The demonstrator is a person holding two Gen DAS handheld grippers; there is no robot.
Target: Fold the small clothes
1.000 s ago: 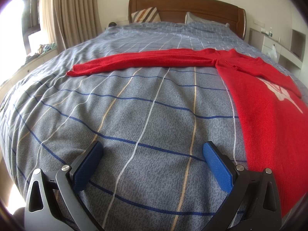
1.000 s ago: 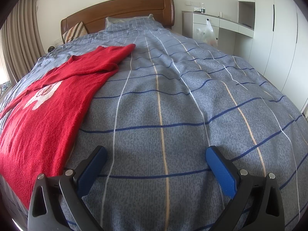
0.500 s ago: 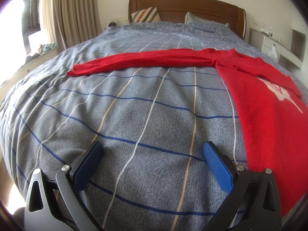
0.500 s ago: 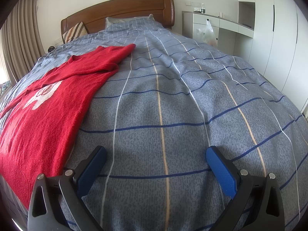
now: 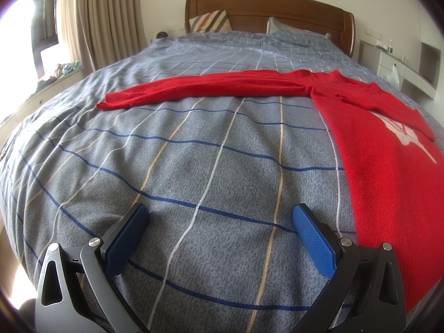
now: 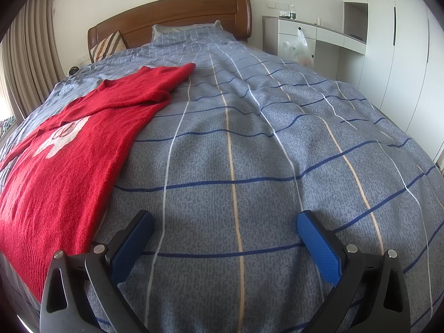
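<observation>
A red knit sweater (image 5: 383,149) with a white motif lies flat on the bed, at the right of the left wrist view. One long sleeve (image 5: 194,88) stretches out to the left. In the right wrist view the same sweater (image 6: 63,166) fills the left side, its other sleeve (image 6: 161,83) folded in over the body. My left gripper (image 5: 219,222) hovers open over bare cover, just left of the sweater's hem. My right gripper (image 6: 224,227) is open too, just right of the hem. Neither holds anything.
The bed has a grey-blue checked cover (image 6: 277,144), a wooden headboard (image 5: 266,8) and pillows (image 5: 211,20). Curtains (image 5: 108,19) and a window ledge lie to the left. A white desk (image 6: 319,36) with a hanging plastic bag (image 6: 298,47) and wardrobes (image 6: 399,41) stand to the right.
</observation>
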